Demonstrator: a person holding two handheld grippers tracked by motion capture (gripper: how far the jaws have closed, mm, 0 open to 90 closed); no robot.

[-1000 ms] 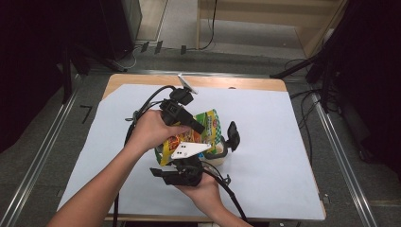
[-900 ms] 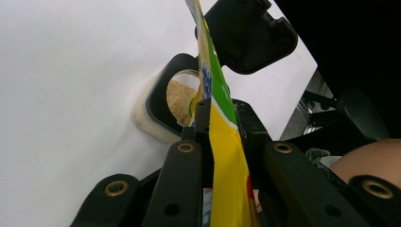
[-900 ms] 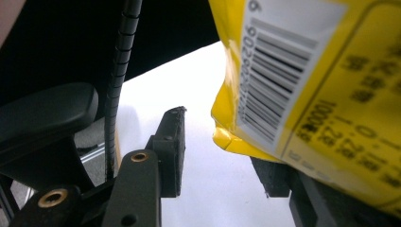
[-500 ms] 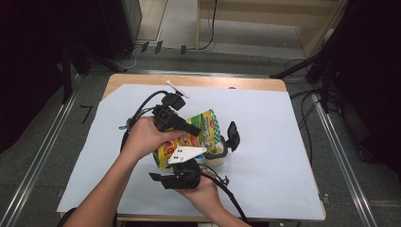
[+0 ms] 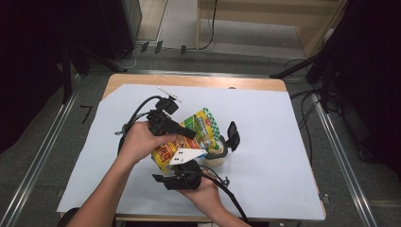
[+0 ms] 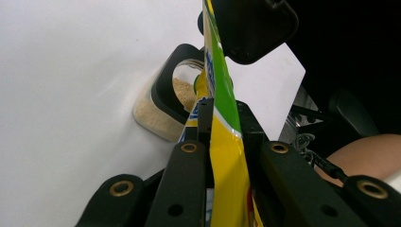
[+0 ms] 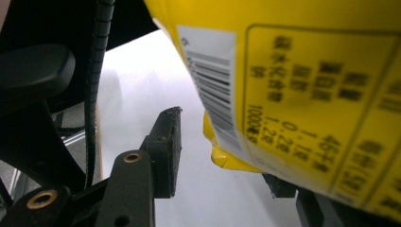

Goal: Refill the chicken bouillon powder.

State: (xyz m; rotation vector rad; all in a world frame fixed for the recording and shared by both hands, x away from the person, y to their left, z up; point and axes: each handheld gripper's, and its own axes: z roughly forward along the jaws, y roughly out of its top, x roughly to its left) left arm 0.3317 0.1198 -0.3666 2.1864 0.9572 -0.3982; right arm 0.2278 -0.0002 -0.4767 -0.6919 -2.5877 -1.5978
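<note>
Left gripper view is showing the left claw (image 6: 222,118) pinching the yellow-green packet (image 6: 227,156) (jar (image 6: 156,116) just behind); the right claw (image 7: 227,156) is standing half open, the packet's corner between its jaws.

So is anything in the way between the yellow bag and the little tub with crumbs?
Nothing visible is. The left claw pinches the yellow bag, whose end hangs right by the open mouth of the tub. The tub's black lid is flipped up to the side, clear of the opening.
</note>
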